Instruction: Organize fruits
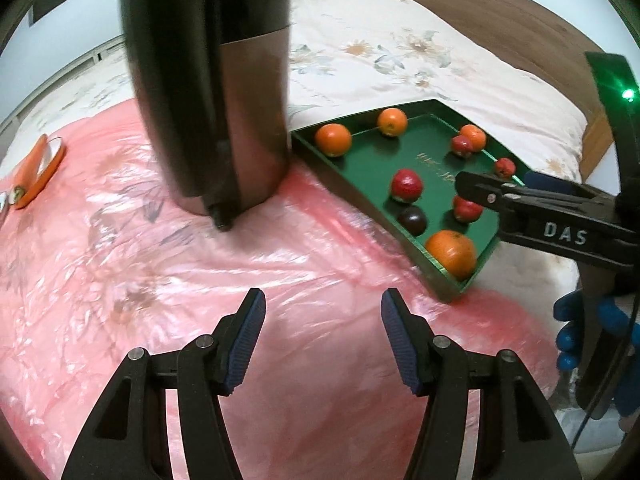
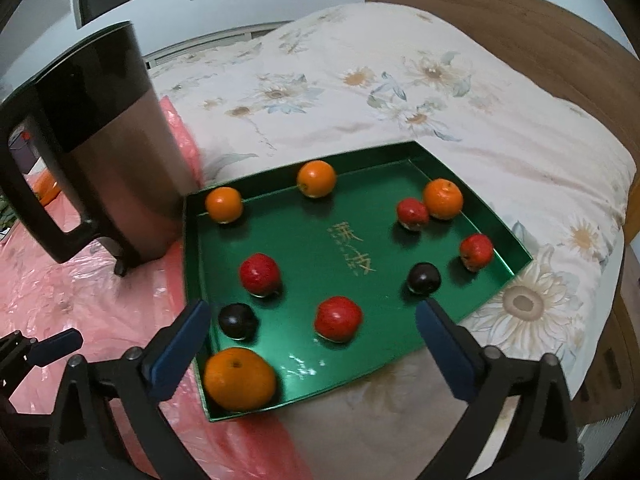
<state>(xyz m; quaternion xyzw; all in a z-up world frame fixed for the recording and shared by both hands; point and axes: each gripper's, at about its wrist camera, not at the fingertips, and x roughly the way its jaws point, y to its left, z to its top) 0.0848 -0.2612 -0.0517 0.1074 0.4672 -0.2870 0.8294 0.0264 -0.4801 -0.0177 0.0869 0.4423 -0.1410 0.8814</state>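
A green tray [image 2: 360,368] lies on the bed and holds several oranges, several red fruits and two dark plums. The nearest orange [image 2: 240,378] sits at its front left corner, with a red fruit [image 2: 338,318] and a dark plum [image 2: 238,321] just behind. My right gripper [image 2: 312,320] is open and empty, hovering over the tray's near edge; in the left wrist view it [image 1: 464,184] reaches over the tray [image 1: 376,208] from the right. My left gripper [image 1: 322,312] is open and empty above the pink plastic sheet [image 1: 160,280], left of the tray.
A tall black and steel kettle [image 2: 112,152] stands on the pink sheet, touching the tray's left rim; it also shows in the left wrist view [image 1: 212,92]. A plate with a carrot [image 1: 34,164] lies far left. A wooden headboard [image 2: 520,28] bounds the floral quilt.
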